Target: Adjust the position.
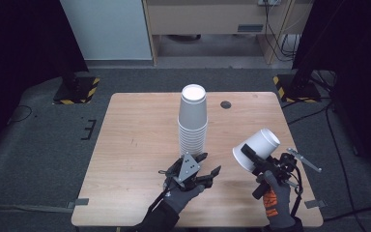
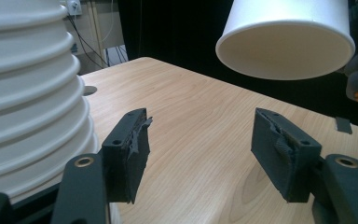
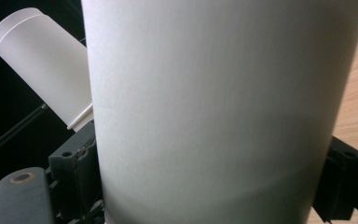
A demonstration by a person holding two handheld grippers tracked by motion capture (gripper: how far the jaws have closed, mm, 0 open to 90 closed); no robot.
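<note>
Right gripper [image 1: 251, 159] clamps a single white cup [image 1: 257, 148] at lower right; left gripper [image 1: 204, 168], jaws apart and empty, sits beside the cup stack [image 1: 193, 118] at centre.

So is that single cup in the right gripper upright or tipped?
Tipped: the cup leans off vertical, its open mouth facing down toward the table.

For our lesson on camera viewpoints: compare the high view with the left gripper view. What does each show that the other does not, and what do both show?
The high view alone shows the whole table, the left gripper from above, the right gripper clamped on the single cup, the full height of the cup stack, and the floor around.

The left gripper view alone shows the open mouth and pale inside of the single cup, and the worn pads with nothing between them.

Both show the stack, the held cup and the wooden tabletop.
</note>
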